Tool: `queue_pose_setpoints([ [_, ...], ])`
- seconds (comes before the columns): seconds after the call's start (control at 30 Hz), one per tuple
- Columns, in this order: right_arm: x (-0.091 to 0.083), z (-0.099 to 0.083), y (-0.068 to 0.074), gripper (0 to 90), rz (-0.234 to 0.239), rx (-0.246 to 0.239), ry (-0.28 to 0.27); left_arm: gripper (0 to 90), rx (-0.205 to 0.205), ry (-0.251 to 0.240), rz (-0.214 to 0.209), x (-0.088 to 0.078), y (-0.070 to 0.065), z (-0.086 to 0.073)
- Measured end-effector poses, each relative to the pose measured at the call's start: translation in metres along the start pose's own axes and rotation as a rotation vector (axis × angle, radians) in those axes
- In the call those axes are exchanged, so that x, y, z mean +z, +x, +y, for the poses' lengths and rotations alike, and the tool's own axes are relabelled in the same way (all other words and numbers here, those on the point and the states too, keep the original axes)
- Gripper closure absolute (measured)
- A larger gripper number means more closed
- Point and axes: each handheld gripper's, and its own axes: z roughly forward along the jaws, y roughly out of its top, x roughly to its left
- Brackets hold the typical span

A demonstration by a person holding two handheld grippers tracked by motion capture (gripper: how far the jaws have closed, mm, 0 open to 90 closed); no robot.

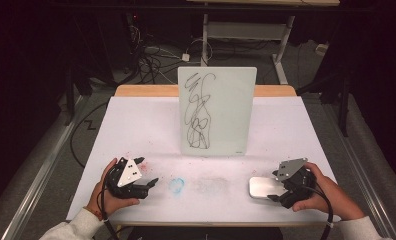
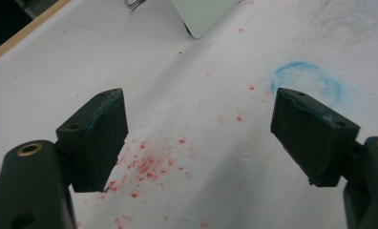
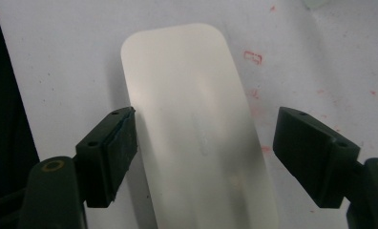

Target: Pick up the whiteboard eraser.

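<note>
A small whiteboard [image 1: 217,111] stands upright at the middle of the table, covered with black scribbles; its lower corner [image 2: 204,14] shows in the left gripper view. A flat white eraser block [image 1: 263,187] lies at the front right, long and rounded [image 3: 196,124] in the right gripper view. My right gripper [image 3: 204,152] is open with its jaws on either side of the eraser, left pad near its edge. In the high view that gripper [image 1: 277,186] sits at the eraser's right end. My left gripper [image 1: 147,171] rests open at the front left, nothing between its jaws [image 2: 199,138].
The white table sheet [image 1: 136,125] carries red specks [image 2: 149,164] under the left gripper and a faint blue ring smudge [image 1: 176,185] near the front middle. Cables and desk legs [image 1: 206,35] stand on the floor beyond the table's wooden far edge [image 1: 146,90].
</note>
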Motion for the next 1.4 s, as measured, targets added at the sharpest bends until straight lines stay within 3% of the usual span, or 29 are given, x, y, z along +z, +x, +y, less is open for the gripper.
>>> queue_pose_setpoints([
  [0.33, 0.024, -0.001, -0.006, 24.2, 0.069, -0.047, 0.056, 19.3, 0.007, 0.007, -0.006, 0.002, -0.002, 0.0],
  [0.43, 0.024, 0.001, -0.007, 25.2, 0.083, -0.04, 0.063, 19.3, 0.011, 0.01, -0.006, 0.002, -0.003, 0.001],
  [0.73, 0.02, 0.001, -0.005, 30.9, 0.087, -0.084, 0.046, 19.3, 0.012, 0.012, -0.008, 0.002, -0.003, 0.001],
  [0.9, 0.01, 0.005, -0.004, 31.0, 0.051, -0.077, -0.004, 19.3, 0.014, 0.01, -0.009, 0.002, -0.003, 0.001],
  [1.1, -0.002, 0.012, -0.005, 31.1, -0.052, -0.039, -0.1, 19.3, 0.008, 0.004, -0.007, 0.001, -0.002, 0.001],
  [1.17, -0.004, 0.015, -0.005, 31.2, -0.081, -0.035, -0.127, 19.3, 0.009, 0.0, -0.008, 0.001, -0.001, 0.001],
  [1.27, -0.003, 0.021, -0.004, 31.1, -0.077, -0.037, -0.149, 19.3, 0.001, -0.005, -0.009, 0.001, 0.0, 0.001],
  [1.4, -0.001, 0.029, -0.004, 31.2, -0.128, -0.005, -0.201, 19.3, -0.006, -0.011, -0.013, 0.001, 0.002, 0.0],
])
